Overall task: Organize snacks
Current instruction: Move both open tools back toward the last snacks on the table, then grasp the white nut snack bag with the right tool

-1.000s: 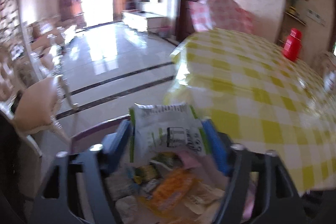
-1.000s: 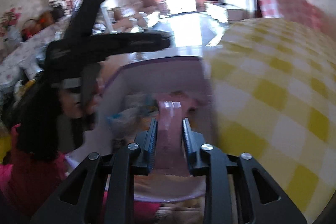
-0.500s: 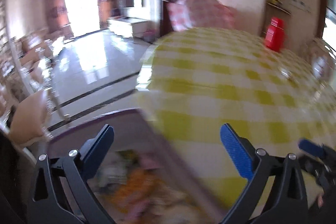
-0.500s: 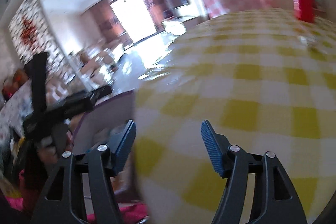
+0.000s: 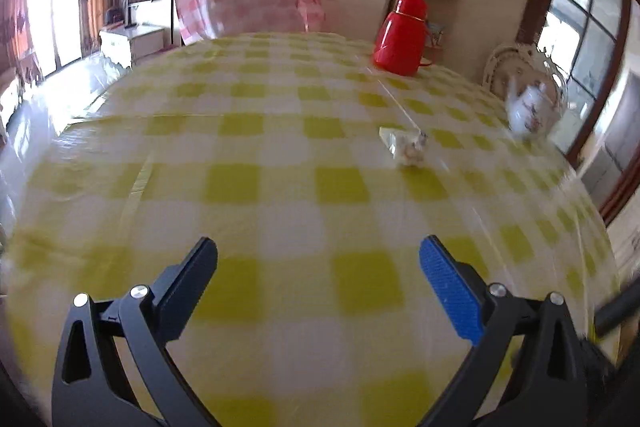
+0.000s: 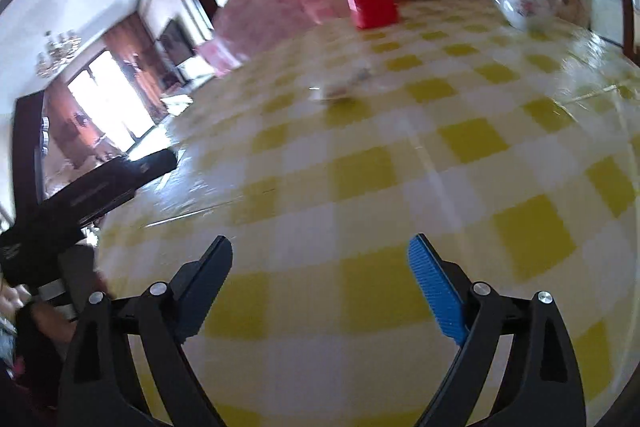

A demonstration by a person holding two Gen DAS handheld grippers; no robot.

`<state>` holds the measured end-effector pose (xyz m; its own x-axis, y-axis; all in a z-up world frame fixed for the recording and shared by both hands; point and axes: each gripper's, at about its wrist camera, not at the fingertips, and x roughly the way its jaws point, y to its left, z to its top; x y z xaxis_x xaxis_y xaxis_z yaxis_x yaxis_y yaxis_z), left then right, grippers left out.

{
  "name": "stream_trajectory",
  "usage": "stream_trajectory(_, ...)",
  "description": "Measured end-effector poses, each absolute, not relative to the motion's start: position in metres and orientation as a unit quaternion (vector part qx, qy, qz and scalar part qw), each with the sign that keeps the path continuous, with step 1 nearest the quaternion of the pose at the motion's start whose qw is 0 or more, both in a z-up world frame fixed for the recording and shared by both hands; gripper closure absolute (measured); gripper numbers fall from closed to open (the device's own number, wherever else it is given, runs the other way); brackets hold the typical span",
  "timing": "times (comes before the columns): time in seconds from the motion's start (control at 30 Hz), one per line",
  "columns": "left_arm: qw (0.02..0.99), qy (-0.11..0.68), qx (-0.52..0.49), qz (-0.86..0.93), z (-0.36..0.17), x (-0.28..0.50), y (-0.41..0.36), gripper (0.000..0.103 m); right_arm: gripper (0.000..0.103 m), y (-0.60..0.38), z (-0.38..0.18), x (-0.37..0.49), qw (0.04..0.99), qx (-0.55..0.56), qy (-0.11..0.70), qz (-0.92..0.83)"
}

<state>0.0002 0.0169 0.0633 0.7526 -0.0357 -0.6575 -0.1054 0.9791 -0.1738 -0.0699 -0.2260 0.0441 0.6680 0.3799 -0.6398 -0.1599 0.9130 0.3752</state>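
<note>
Both hand-held grippers spread wide over the checked worktop, nothing between their fingers

The left hand-held gripper and right hand-held gripper, its jaws just opened, tilt down over the worktop. Well ahead lies a small snack packet (pale, crumpled, contents blurred), with a red flask and a teapot beyond.

near cloth bare, flask far

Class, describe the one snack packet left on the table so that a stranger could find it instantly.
Start at the table's yellow-checked cloth. Look towards the red flask and white teapot at its far side. Nearer than both lies the snack packet: small, crinkled, clear, and flat where they stand tall.
</note>
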Motion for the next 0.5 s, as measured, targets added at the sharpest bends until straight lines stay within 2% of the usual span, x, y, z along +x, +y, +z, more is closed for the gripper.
stream_trajectory(0.23,0.937,0.293,-0.175,0.069,0.050,0.080,0.031,0.002,0.017,-0.226,0.039,-0.003,0.898,0.134,0.398,0.130)
stream_trajectory(0.5,0.933,0.243,-0.241,0.116,0.053,0.086,0.091,0.002,0.017,-0.181,0.030,0.105,0.884,0.119,0.432,0.137)
